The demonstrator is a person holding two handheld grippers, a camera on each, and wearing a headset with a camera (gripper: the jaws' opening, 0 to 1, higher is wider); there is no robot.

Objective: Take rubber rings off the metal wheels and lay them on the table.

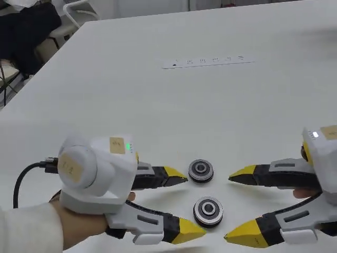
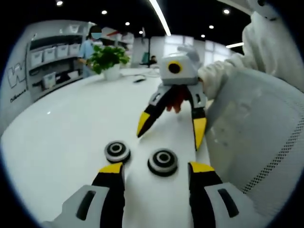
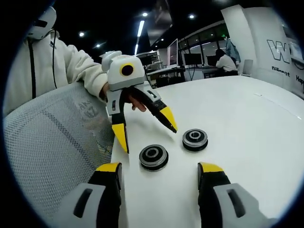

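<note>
White table carries our left gripper and right gripper, facing each other, jaws spread and empty. Two metal wheels lie between them. We judge their rubber rings soft and stretchy, so pinch at the outer rim.

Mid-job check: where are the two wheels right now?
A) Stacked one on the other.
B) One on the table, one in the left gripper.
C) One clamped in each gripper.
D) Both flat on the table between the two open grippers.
D: the nearer wheel and the farther wheel lie flat and apart on the table, between the left gripper and the right gripper, both with jaws open and holding nothing.
</note>
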